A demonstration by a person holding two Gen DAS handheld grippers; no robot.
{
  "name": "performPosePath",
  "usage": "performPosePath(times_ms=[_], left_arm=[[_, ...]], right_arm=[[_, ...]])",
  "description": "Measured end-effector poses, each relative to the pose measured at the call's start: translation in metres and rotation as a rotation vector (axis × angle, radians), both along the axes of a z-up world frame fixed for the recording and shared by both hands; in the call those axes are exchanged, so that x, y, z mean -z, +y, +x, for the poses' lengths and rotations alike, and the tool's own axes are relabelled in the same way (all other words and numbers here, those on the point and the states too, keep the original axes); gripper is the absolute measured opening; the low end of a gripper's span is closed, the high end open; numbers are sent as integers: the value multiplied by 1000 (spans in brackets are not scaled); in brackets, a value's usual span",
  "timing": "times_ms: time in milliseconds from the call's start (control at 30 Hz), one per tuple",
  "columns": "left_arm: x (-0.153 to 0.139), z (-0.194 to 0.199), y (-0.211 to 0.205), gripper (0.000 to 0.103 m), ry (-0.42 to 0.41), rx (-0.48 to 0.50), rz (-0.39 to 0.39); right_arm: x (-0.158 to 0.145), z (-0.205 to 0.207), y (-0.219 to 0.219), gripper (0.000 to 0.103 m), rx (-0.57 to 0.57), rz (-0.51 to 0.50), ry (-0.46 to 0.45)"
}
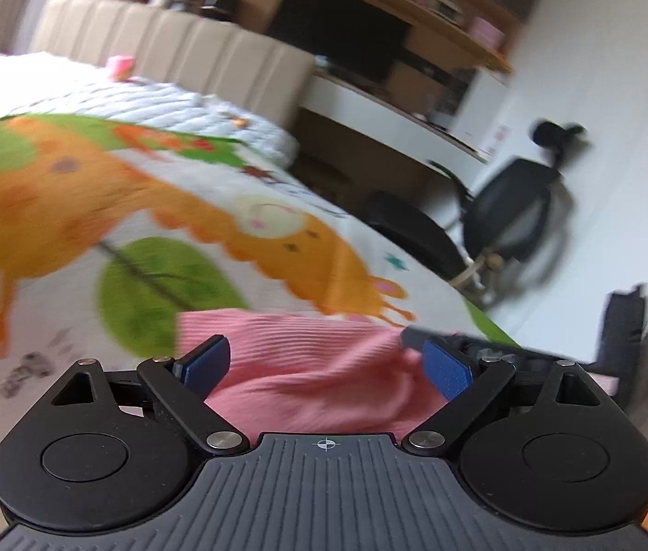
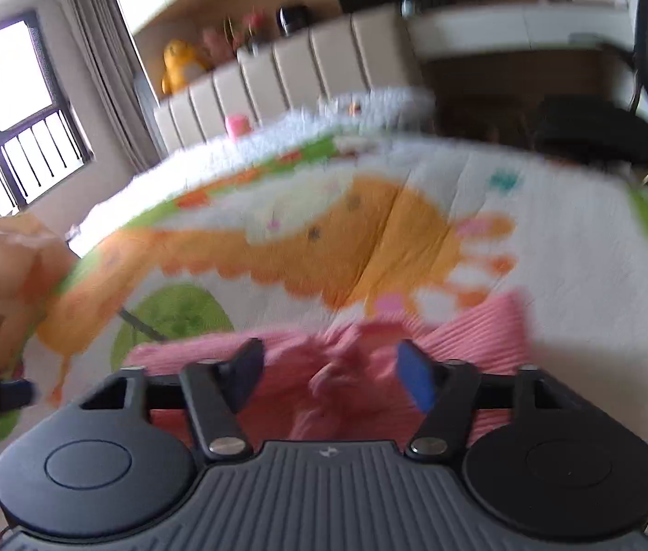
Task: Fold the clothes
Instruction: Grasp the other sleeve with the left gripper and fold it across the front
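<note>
A pink ribbed garment (image 1: 315, 367) lies bunched on a bed covered by a white quilt with an orange giraffe print (image 1: 149, 211). My left gripper (image 1: 324, 362) is open, its blue pads wide apart just above the garment. The garment also shows in the right wrist view (image 2: 337, 367), rumpled in the middle. My right gripper (image 2: 328, 367) is open over it, its pads apart on either side of the bunched cloth. The right gripper's finger tip (image 1: 416, 337) reaches the garment's right edge in the left wrist view. Both views are motion-blurred.
A beige padded headboard (image 1: 163, 41) stands at the far end of the bed. A black office chair (image 1: 512, 211) and a desk (image 1: 370, 105) stand to the right of the bed. A window (image 2: 7, 105) is at the left. A pink object (image 2: 237, 125) sits near the headboard.
</note>
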State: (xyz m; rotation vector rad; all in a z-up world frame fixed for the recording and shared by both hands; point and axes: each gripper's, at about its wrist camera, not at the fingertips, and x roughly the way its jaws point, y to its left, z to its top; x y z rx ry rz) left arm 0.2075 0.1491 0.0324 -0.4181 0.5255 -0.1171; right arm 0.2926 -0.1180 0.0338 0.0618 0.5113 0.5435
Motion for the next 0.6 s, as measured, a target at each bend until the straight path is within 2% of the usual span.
performPosePath(times_ms=[33,67,133,233,300,400,500,567,600], left_arm=[[1,-3,9,95,5,-19,-6],[0,-3,15,95,5,-32,-8],[-2,-5,26,95,5,-56,-13],[-6,1,30,96,-20,-68,-18],[-6,12,23,97,-28,-49,-37],[4,34,5,97,-7,17,-81],[22,58,-16,97,62,78,-83],[40,73,-27,97,137,96,-45],[48,78,-29,97,173,83,-12]], right_arm=[[2,3,6,29,-4,1,11],[4,6,12,21,-9,3,22],[9,12,24,15,-18,5,45],[12,19,36,15,-26,9,69],[-7,14,15,15,-2,3,34],[-5,10,-5,17,28,-82,40],[36,17,-10,28,29,-182,130],[68,21,-11,33,39,-225,182],[73,21,-12,34,39,-236,174]])
